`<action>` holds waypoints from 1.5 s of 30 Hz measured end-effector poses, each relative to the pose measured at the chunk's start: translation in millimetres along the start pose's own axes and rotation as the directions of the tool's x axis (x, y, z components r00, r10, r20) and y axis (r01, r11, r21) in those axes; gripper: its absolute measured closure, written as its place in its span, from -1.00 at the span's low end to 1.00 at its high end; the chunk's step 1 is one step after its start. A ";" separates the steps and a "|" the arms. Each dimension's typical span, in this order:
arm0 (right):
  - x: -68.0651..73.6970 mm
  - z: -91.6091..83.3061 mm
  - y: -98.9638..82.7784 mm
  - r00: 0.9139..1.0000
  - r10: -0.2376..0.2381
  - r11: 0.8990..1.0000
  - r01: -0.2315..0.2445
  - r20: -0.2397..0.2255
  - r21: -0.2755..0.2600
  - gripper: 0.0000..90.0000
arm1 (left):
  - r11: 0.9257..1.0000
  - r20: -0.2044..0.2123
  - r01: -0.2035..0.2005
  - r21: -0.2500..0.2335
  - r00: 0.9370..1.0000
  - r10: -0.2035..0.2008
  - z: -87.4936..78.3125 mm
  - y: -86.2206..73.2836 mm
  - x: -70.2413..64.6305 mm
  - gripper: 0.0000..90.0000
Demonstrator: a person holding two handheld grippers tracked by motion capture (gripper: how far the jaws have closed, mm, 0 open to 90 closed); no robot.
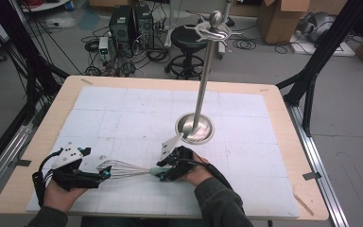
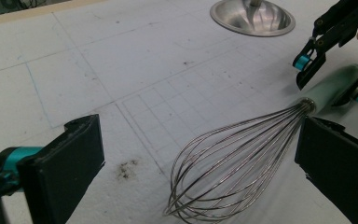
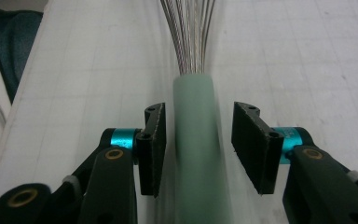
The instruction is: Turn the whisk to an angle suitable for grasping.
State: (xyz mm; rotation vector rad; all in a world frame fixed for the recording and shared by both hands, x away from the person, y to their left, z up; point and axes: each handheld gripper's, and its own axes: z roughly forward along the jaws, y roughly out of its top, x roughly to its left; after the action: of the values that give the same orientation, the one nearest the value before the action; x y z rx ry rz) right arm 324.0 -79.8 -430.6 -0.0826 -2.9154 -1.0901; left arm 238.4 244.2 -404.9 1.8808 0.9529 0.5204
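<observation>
A wire whisk [image 1: 123, 169] with a pale green handle [image 3: 196, 130] lies flat on the white gridded mat [image 1: 123, 109] near the front edge. My right gripper [image 3: 198, 140] straddles the handle, open, with a gap between each pad and the handle. From the left gripper view, that right gripper [image 2: 333, 81] stands over the handle's end. My left gripper [image 1: 105, 175] is open wide at the wire end, its jaws on either side of the whisk's wire loops [image 2: 233, 158] without touching them.
A tall metal stand [image 1: 203, 80] with a round base [image 1: 194, 127] and hooks at the top rises just behind my right hand. The table's wooden rim [image 1: 283, 123] frames the mat. A stool [image 1: 189, 42], boxes and cables are on the floor beyond.
</observation>
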 end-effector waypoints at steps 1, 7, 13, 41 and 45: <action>0.0 0.0 0.0 1.000 0.000 1.000 0.000 0.000 0.000 0.21 | 1.000 0.000 0.000 0.000 1.000 0.000 0.0 0.0 0.0 -0.96; 2.2 -21.1 -20.5 0.999 0.023 1.000 -0.023 0.028 -0.021 0.15 | 1.000 0.004 -0.007 0.002 1.000 0.007 1.0 0.8 -1.3 -0.96; 8.6 -37.3 -34.2 0.998 0.024 0.999 -0.023 0.061 -0.024 0.14 | 1.000 0.006 -0.008 0.007 1.000 0.008 1.6 0.8 -1.6 -0.96; 22.6 -38.3 -43.7 0.995 -0.031 0.999 0.029 0.095 0.014 0.18 | 1.000 0.010 -0.011 0.008 1.000 0.011 1.6 0.4 -1.1 -0.96; 20.9 -39.1 -46.5 0.995 -0.027 1.000 0.025 0.100 0.017 0.24 | 1.000 0.013 -0.011 0.008 1.000 0.011 1.7 0.5 -1.6 -0.96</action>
State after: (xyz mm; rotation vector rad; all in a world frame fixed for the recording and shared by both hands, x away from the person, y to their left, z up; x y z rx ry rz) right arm 300.7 -139.6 -430.7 -0.1025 -3.0213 -1.0978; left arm 238.8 241.8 -405.3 1.8956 0.9379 0.5103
